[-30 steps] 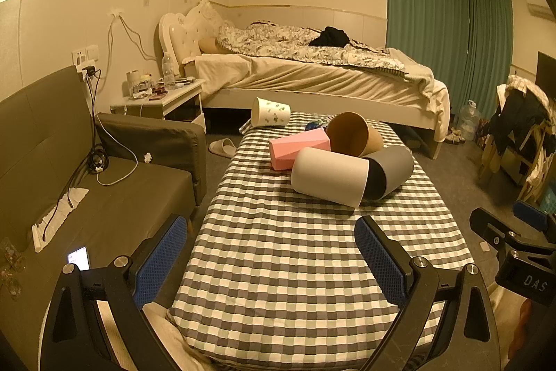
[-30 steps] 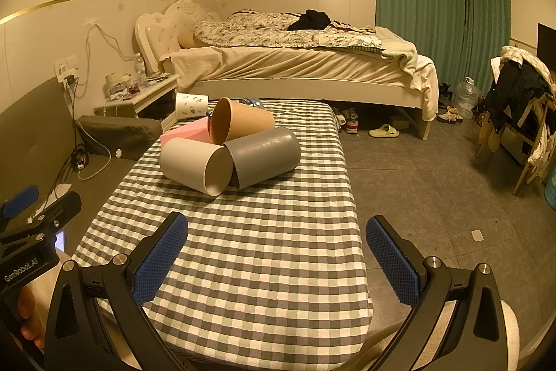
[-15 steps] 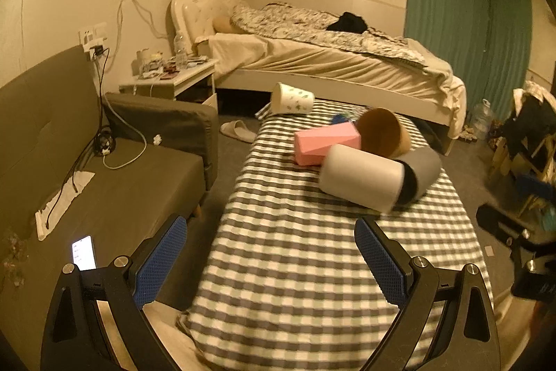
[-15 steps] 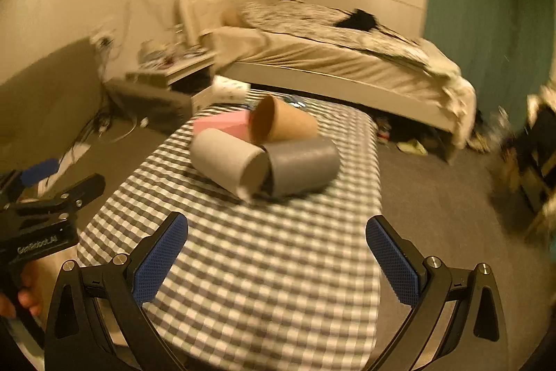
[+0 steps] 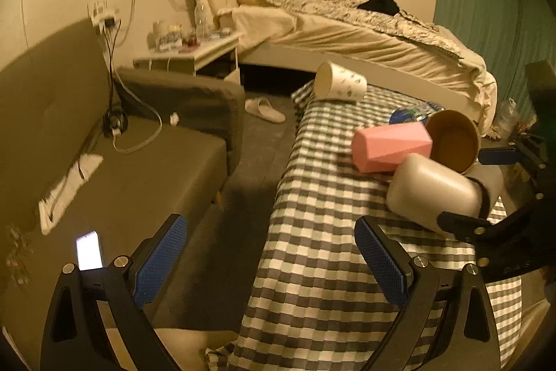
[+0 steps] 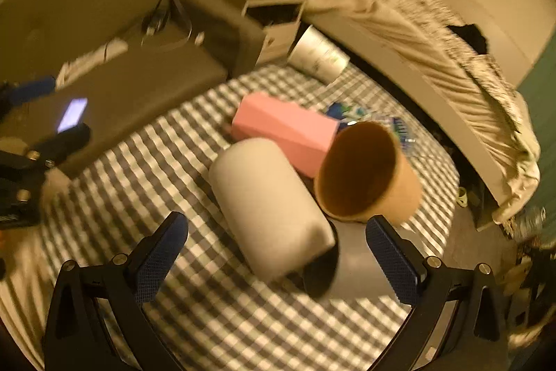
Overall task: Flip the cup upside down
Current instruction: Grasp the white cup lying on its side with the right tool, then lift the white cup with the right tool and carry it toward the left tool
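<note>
Dim, warm yellow light throughout; the right wrist view is motion-blurred, both bowed with dark fisheye corners.

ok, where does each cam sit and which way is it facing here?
Left wrist: on the left claw, low at the table's near end, facing the bed; right claw at its right edge.
Right wrist: on the right claw, tilted down over the white cup; left claw at its left edge.
Shared: white cup, pink cup, brown cup.

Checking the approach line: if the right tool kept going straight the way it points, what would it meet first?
Most likely the white cup, lying on its side between the open right tool's fingers, with the grey cup just beside it. Motion blur leaves depth uncertain.
</note>
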Demonstrator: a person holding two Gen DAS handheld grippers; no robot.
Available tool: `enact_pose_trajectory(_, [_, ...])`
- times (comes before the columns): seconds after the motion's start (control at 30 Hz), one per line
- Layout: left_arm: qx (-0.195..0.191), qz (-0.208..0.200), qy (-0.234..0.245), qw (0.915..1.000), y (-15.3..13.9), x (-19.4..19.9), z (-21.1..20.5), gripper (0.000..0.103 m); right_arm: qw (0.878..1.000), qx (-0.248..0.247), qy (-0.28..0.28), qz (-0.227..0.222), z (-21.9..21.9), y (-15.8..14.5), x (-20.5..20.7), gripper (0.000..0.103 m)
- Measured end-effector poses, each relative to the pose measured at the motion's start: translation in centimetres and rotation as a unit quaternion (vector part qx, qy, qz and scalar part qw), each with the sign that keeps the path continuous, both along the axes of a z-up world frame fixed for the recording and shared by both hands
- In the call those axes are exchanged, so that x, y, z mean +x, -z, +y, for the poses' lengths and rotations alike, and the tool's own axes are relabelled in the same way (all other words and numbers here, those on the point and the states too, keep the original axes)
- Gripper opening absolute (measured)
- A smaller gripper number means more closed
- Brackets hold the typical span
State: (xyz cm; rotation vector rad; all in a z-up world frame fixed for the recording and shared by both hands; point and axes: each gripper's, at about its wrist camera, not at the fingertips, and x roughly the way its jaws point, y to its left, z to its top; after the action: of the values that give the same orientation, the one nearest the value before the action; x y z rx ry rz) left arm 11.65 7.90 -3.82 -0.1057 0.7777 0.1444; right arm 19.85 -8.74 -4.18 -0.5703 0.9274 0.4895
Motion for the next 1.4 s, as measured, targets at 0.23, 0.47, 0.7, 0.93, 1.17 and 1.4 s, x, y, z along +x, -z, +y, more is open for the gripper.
enact_pose_trajectory(0.23, [-0.030,0.017,-0.003,0.9994,1.0,1.2,1.3,0.100,0.997,-0.065,-0.037,0.015,2.3,3.7,2.2,0.097])
enact_pose_trajectory(0.47, [-0.034,0.018,-0.005,0.9993,1.2,1.4,1.5,0.100,0.994,-0.105,-0.034,0.018,3.5,5.6,2.9,0.083])
enact_pose_trajectory(0.7, [-0.035,-0.004,-0.014,0.9993,0.4,0.2,2.2,0.100,0.997,-0.081,-0.010,-0.004,3.7,2.2,0.4,0.080])
enact_pose_trajectory(0.93, [-0.021,-0.029,-0.001,0.9994,-1.2,-2.8,1.6,0.100,0.996,-0.007,0.085,0.023,1.3,-3.2,-5.3,0.079])
enact_pose_trajectory(1.17, [-0.027,-0.029,0.028,0.9988,-1.5,-6.2,-0.1,0.100,0.959,0.093,0.241,0.115,-2.8,-2.1,-10.9,0.077])
enact_pose_trajectory(1.4, [-0.029,-0.015,0.066,0.9973,-0.9,-7.1,-2.0,0.100,0.924,0.141,0.333,0.128,-4.9,0.4,-12.0,0.073])
